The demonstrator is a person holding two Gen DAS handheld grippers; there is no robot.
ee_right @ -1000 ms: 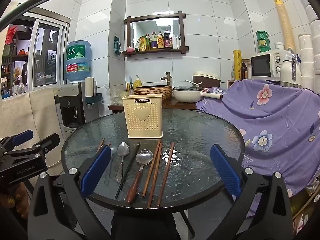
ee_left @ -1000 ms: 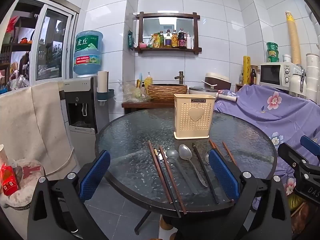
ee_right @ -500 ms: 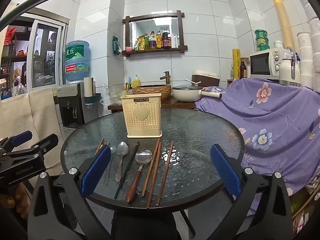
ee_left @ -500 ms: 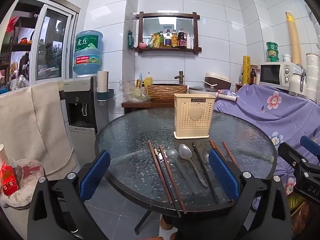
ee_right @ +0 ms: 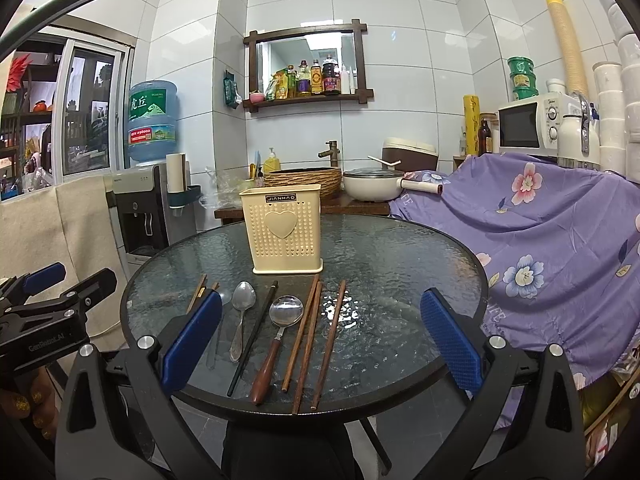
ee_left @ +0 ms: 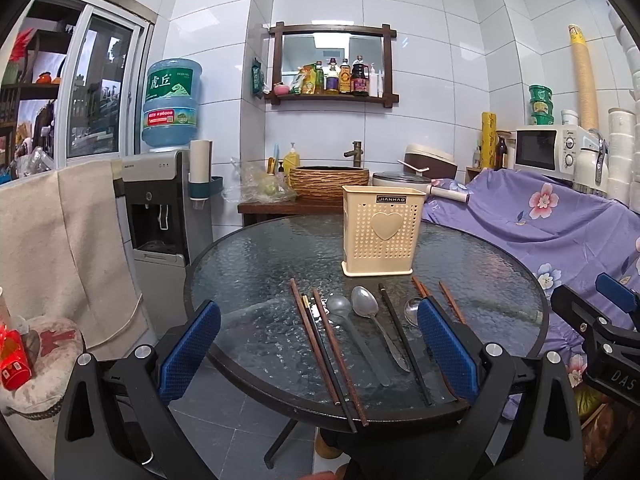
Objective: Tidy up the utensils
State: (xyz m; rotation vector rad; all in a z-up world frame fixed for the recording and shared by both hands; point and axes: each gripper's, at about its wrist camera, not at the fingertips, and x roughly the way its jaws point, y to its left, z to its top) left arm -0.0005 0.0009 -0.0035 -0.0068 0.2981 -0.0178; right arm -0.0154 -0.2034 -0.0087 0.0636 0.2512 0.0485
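Observation:
A cream perforated utensil holder (ee_left: 379, 232) (ee_right: 285, 232) with a heart on its front stands upright on the round glass table (ee_left: 256, 264) (ee_right: 400, 248). In front of it lie brown chopsticks (ee_left: 332, 344) (ee_right: 308, 328), a black chopstick (ee_left: 404, 340) (ee_right: 254, 332), a metal spoon (ee_left: 372, 320) (ee_right: 241, 316), a clear spoon (ee_left: 352, 332) and a wooden-handled ladle (ee_right: 276, 332). My left gripper (ee_left: 320, 344) hangs open before the table's near edge. My right gripper (ee_right: 320, 340) is open too, with nothing between its fingers.
A purple floral cloth (ee_right: 540, 240) covers furniture right of the table. A water dispenser (ee_left: 160, 200) stands at the left, with a beige towel (ee_left: 60, 248) beside it. A sink basin (ee_left: 328, 182) and pot (ee_right: 372, 184) sit behind the table.

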